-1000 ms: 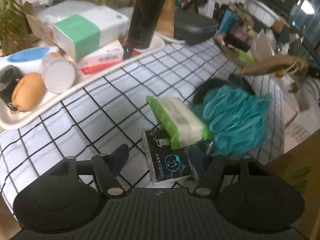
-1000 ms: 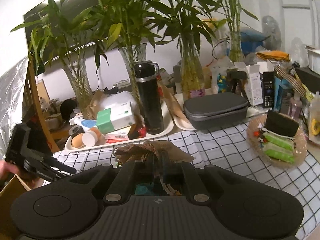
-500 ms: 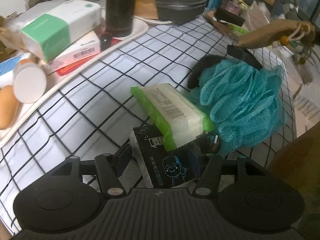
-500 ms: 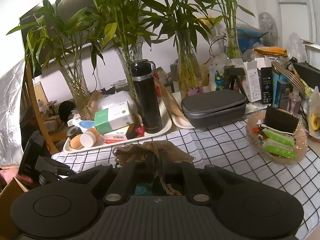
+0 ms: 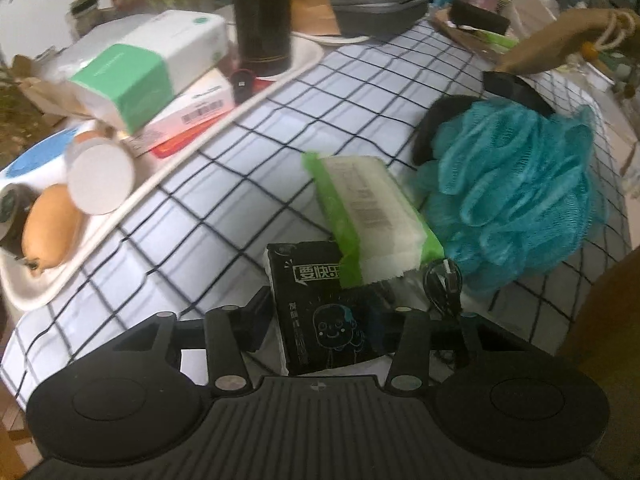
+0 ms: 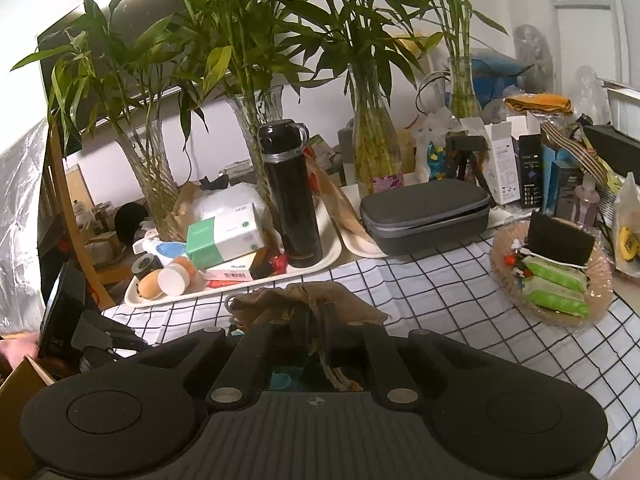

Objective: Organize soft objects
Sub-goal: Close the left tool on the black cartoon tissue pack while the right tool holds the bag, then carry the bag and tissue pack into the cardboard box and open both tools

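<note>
We saw our left gripper [image 5: 318,326] spread wide around the black tissue pack [image 5: 320,312] on the checked cloth [image 5: 248,184], green pack [image 5: 372,216] leaning across it, while our right gripper [image 6: 316,330] pinched the brown pouch [image 6: 304,304]

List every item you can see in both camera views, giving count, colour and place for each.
Black tissue pack: 1, black, between left fingers.
Green wipes pack: 1, green-white, leaning on tissue pack.
Bath pouf: 1, teal, right of the wipes.
Burlap pouch: 1, brown, in right gripper.
Flask: 1, black, on white tray.
Hard case: 1, grey, behind the checked cloth.
Left gripper: open.
Right gripper: shut on pouch.
</note>
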